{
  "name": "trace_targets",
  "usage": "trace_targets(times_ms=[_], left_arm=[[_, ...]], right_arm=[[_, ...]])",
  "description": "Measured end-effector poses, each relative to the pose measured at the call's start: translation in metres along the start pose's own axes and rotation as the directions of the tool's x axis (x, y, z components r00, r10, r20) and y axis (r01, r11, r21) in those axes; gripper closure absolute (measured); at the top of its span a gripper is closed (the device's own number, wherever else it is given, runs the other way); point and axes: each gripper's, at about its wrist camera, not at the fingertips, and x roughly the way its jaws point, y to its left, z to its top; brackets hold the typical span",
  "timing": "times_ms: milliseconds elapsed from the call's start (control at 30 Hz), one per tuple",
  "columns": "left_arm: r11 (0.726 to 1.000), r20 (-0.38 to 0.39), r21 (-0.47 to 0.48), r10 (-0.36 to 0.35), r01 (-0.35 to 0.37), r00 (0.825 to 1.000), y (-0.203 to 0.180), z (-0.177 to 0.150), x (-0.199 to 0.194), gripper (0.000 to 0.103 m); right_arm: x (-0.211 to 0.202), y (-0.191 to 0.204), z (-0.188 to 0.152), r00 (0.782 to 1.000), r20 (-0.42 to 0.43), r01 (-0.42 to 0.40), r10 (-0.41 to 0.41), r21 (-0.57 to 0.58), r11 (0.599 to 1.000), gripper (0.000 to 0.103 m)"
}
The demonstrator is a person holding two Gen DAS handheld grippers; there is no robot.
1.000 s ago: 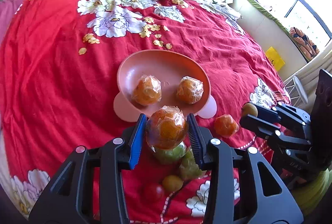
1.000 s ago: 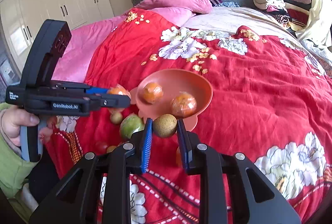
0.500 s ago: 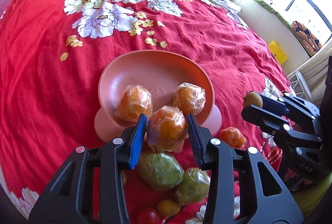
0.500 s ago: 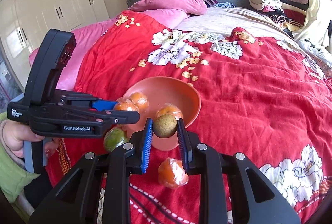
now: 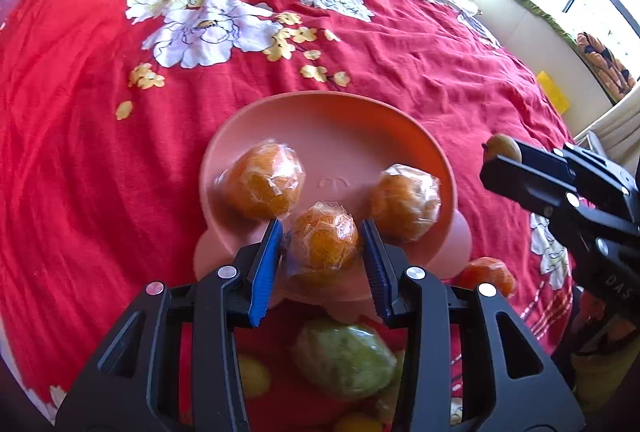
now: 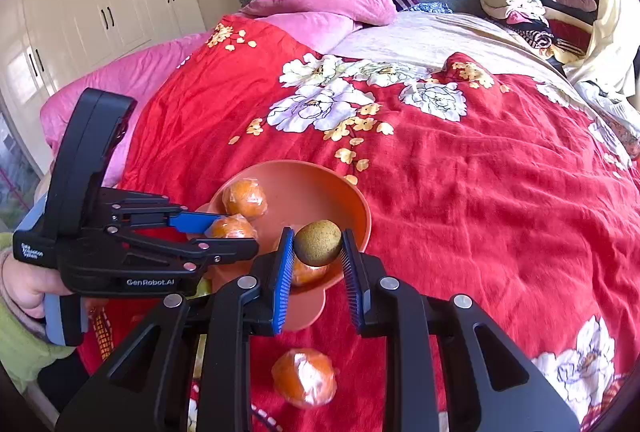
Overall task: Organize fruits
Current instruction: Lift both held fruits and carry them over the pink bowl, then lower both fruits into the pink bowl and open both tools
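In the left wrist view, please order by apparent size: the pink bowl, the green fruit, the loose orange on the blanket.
1. pink bowl
2. green fruit, though nearness to the camera enlarges it
3. loose orange, partly hidden

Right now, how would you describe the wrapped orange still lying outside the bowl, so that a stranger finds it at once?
On the red floral bedspread find the pink bowl. Just below its near rim, the orange lies alone on the cloth. Unlike the other wrapped oranges, it is neither in the bowl nor in a gripper.
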Motion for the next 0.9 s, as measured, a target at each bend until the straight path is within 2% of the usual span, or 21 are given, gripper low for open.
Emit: trace_targets(times_ms=[133,900], left_arm=[[1.0,0.009,0.004,0.018,-0.018,1.0,0.005,0.0,0.0,0.071],[1.0,0.019,-0.003,0.01,-0.01,1.0,0.012,0.001,0.001,0.071]], right_arm=[[0.012,0.0,0.006,1.0,-0.015,-0.01,0.01,-0.011,1.0,0.08],[0.072,0.002,0.023,0.991,-0.136,-0.014,0.006,-0.058,0.998,0.08]])
